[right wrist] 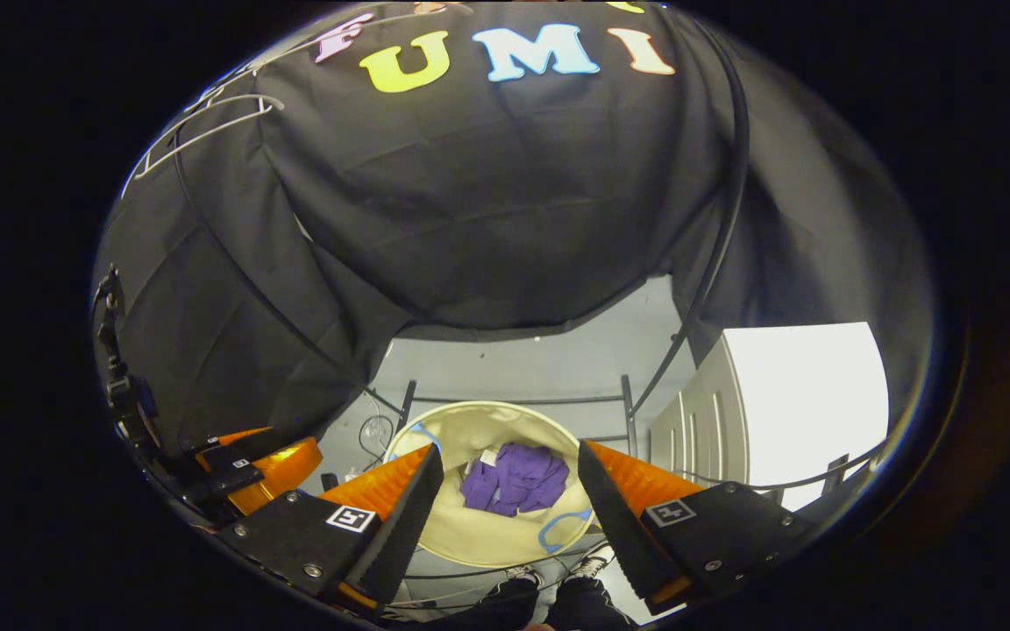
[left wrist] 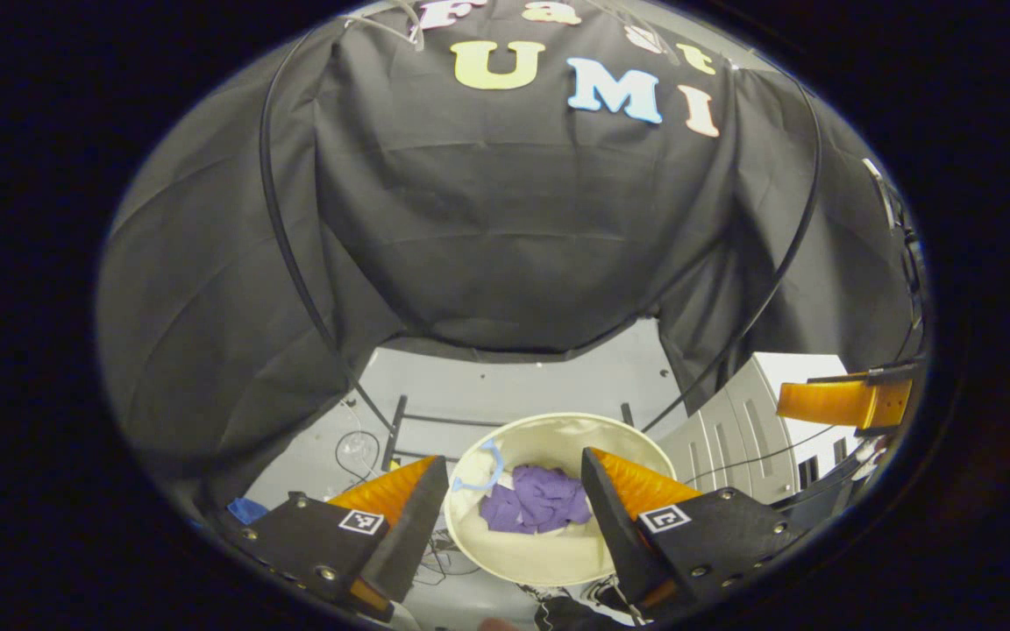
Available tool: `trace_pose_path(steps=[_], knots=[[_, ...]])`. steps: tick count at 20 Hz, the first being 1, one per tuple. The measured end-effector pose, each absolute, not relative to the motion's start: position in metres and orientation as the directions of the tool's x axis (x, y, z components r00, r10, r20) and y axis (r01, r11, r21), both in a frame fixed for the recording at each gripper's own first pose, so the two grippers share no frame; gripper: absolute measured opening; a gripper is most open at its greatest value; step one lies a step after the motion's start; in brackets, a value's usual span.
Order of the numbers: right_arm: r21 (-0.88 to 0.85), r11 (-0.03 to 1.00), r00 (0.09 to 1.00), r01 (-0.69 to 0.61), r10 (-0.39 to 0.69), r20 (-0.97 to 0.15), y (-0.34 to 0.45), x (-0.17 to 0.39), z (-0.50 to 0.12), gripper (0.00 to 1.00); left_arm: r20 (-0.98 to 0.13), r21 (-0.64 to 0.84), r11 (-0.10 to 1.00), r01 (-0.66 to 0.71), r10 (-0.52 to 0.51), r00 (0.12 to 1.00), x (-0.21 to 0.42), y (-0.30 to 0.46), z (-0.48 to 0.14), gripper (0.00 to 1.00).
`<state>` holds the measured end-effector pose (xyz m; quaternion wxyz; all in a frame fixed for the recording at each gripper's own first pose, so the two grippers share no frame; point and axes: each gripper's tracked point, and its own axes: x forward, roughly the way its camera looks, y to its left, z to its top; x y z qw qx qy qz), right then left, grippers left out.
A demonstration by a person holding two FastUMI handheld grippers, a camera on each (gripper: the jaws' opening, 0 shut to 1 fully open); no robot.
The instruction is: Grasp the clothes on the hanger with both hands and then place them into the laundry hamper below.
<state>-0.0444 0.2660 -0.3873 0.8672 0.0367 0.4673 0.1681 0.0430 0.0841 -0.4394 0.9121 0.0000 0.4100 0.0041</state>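
The purple clothes look soft and light, bunched in the hamper, easy to pinch anywhere, and both the left claw and the right claw are open and hold nothing.

floor: pale grey | on it: laundry hamper, cables

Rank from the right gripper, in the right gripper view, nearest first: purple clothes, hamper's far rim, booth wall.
1. Purple clothes, in the hamper below the open right gripper.
2. Hamper's far rim, just beyond.
3. Booth wall, behind and above.
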Motion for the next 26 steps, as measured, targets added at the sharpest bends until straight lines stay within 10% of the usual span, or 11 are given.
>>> trace_pose_path(steps=[19, 24, 26], knots=[[0.138, 0.980, 0.964, -0.143, 0.169, -0.205, 0.175, 0.034, -0.075, 0.95, -0.106, -0.114, 0.993, 0.028, -0.040, 0.994, 0.085, 0.097, 0.008, 0.94], [0.144, 0.984, 0.992, -0.103, 0.112, -0.055, 0.146, 0.027, -0.013, 0.91, -0.011, -0.065, 0.998, 0.025, -0.025, 1.000, 0.067, 0.118, 0.054, 0.82], [0.132, 0.989, 0.997, -0.068, 0.072, -0.027, 0.131, 0.022, -0.001, 0.91, 0.005, -0.051, 0.998, 0.020, -0.020, 1.000, 0.063, 0.126, 0.064, 0.94]])
